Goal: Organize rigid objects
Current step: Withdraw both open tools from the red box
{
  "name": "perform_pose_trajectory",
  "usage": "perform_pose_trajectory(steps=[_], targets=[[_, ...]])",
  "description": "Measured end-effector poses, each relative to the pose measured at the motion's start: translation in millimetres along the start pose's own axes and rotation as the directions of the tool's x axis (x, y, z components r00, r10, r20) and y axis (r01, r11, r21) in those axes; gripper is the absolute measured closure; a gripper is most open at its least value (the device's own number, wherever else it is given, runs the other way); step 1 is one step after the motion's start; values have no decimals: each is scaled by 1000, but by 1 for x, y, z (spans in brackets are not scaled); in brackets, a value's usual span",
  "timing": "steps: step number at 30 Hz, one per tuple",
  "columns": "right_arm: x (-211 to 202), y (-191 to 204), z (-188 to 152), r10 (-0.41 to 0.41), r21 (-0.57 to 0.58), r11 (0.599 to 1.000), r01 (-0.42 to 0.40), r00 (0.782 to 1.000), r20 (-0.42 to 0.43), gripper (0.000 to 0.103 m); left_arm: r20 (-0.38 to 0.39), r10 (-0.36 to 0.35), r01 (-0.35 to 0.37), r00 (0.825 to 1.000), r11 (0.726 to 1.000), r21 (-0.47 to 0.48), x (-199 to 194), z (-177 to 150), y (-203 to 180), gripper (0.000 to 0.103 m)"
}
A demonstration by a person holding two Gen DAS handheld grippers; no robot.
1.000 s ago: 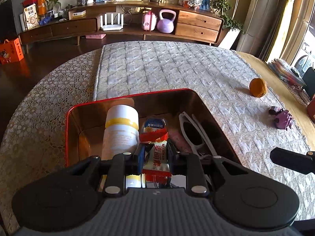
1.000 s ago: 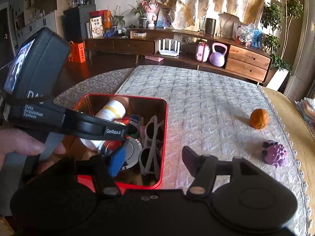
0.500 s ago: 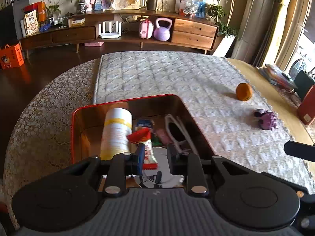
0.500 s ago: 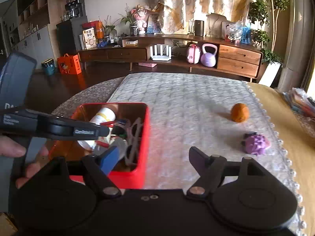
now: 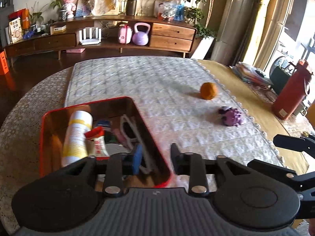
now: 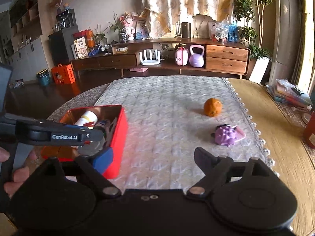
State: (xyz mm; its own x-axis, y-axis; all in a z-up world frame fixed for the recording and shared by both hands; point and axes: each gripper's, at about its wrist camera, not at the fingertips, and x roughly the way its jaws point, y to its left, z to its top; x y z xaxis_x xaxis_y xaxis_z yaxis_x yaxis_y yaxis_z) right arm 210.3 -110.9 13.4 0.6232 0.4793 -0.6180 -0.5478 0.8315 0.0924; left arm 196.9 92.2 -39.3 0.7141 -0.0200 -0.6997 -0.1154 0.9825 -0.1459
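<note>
Meanwhile the left gripper (image 5: 155,157) is opening, empty, over the red tin's (image 5: 155,147) right wall; the right gripper (image 6: 151,157) spreads, empty. Near the tablecloth's right edge lie an orange (image 6: 212,107) and, seemingly, a purple toy (image 6: 228,134).

My left gripper (image 5: 155,158) hangs over the red tin (image 5: 155,143) with its jaws opening, nothing between them. A white bottle (image 5: 77,135) lies inside at ten o'clock (glasses (image 5: 130,129) beside it); the orange (image 5: 209,90) and purple toy (image 5: 231,116) sit at two o'clock.
</note>
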Motion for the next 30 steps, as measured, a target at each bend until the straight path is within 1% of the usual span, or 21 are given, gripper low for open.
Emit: perform_pose_trajectory(steps=[1, 2, 8, 10, 12, 15, 18, 24, 30], targets=[[-1, -4, -1, -4, 2, 1000, 4, 1000, 2, 14, 6, -3, 3, 1000, 1000, 3, -1, 0, -4, 46], [-3, -8, -2, -9, 5, 1000, 9, 1000, 2, 13, 15, -5, 5, 1000, 1000, 8, -2, 0, -9, 42], [-8, -27, -4, -25, 3, 1000, 25, 1000, 1, 7, 13, -38, 37, 999, 998, 44, 2, 4, -36, 38], [-9, -35, -5, -32, 3, 999, 32, 999, 2, 4, 17, -49, 48, 999, 997, 56, 4, 6, -45, 31], [-10, -41, -5, -41, 0, 999, 41, 999, 5, 1, 20, -56, 55, 998, 996, 66, 8, 9, -53, 27], [-9, -52, -6, -54, -6, 999, 54, 998, 15, 0, 19, -71, 69, 997, 995, 77, 15, 14, -64, 26], [-7, -62, -5, -63, -17, 998, 63, 998, 21, 0, 22, -77, 75, 997, 993, 90, 24, 20, -74, 21], [1, -82, -6, -77, -31, 996, 78, 996, 36, 0, 32, -82, 78, 996, 991, 113, 50, 37, -93, 20], [18, -101, -8, -89, -49, 995, 91, 995, 33, 0, 31, -79, 74, 996, 990, 121, 86, 58, -112, 20]])
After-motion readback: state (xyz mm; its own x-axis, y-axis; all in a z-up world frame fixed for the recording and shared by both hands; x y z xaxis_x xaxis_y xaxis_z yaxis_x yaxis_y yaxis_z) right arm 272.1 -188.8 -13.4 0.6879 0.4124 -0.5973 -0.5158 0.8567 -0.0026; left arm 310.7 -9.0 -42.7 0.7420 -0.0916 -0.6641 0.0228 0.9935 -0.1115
